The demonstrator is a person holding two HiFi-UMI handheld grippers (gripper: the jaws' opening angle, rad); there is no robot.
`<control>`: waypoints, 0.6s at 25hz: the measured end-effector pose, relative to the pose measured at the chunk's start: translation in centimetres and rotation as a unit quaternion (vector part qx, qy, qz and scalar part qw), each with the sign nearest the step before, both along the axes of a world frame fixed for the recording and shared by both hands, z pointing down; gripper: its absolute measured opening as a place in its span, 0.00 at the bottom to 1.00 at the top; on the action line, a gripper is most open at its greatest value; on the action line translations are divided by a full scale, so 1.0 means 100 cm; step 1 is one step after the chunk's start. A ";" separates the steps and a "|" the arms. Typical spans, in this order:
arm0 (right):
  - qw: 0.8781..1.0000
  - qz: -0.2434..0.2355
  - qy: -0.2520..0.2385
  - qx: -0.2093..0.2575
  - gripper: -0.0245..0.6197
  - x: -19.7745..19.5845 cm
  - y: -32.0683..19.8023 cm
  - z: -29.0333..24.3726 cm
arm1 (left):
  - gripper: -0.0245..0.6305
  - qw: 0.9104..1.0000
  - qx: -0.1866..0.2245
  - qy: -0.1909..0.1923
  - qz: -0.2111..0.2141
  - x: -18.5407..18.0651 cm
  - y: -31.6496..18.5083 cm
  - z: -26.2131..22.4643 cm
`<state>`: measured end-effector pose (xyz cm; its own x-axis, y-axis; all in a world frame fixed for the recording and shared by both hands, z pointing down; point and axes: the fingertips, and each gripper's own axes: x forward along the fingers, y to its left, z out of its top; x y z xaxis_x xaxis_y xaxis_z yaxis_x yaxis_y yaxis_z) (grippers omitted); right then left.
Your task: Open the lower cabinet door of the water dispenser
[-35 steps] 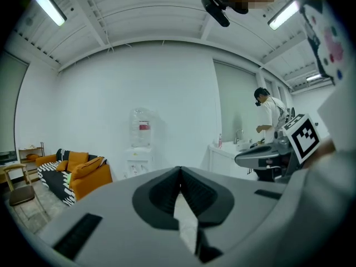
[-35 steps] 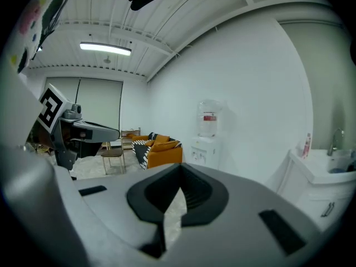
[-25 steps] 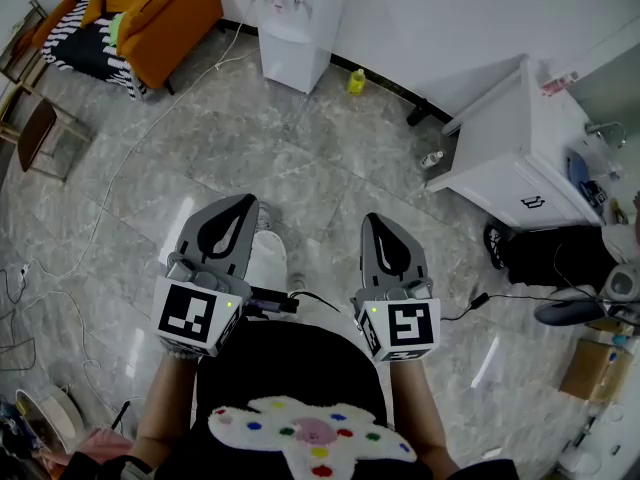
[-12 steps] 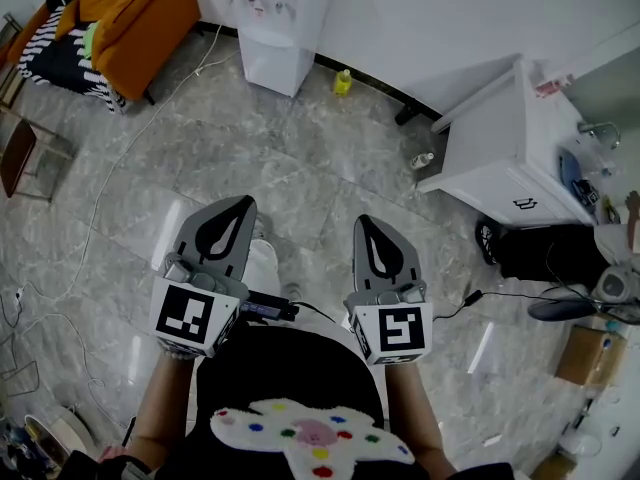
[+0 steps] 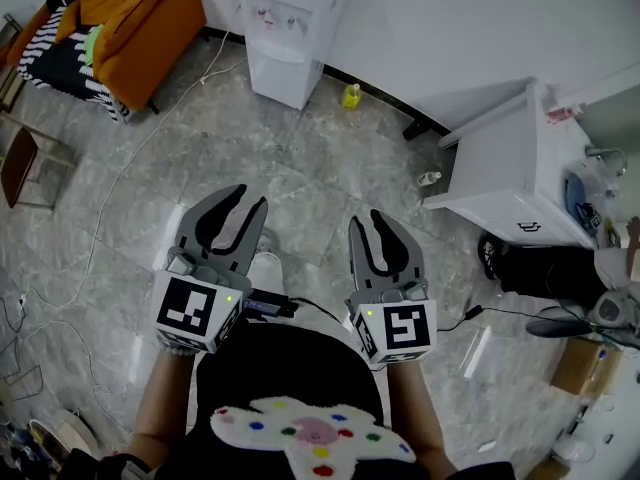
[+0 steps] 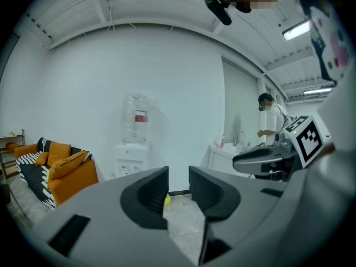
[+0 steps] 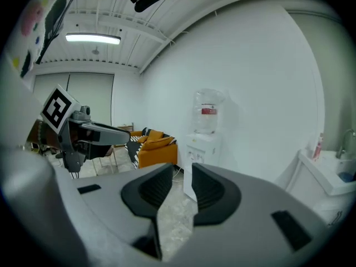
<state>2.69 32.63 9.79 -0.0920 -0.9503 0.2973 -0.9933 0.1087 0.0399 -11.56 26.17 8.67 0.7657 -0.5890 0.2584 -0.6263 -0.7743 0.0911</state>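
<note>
The head view puts the water dispenser (image 5: 290,30) against the wall at top centre, well apart from both tongs. An orange sofa (image 5: 140,13) is at upper left and a small yellow bottle (image 5: 351,95) sits on the floor just right of the dispenser. The left tongs (image 5: 246,200) and right tongs (image 5: 370,222) have just been opening and grip nothing (floor shows through each gap). Only the gripper views show the clear bottle (image 6: 137,117) on top of the dispenser, and the left one alone catches a person (image 6: 271,121) in white at far right.
</note>
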 end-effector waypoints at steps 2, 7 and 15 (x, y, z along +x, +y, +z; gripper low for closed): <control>1.000 0.002 -0.003 -0.001 0.21 0.000 -0.015 -0.002 | 0.22 1.000 -0.002 0.000 0.004 0.001 -0.013 -0.002; 1.000 0.017 -0.007 -0.004 0.23 0.002 -0.051 -0.006 | 0.22 1.000 0.007 0.000 0.007 -0.001 -0.052 -0.006; 1.000 0.029 -0.001 0.002 0.23 -0.005 -0.107 -0.010 | 0.22 1.000 0.012 0.006 0.010 -0.014 -0.112 -0.008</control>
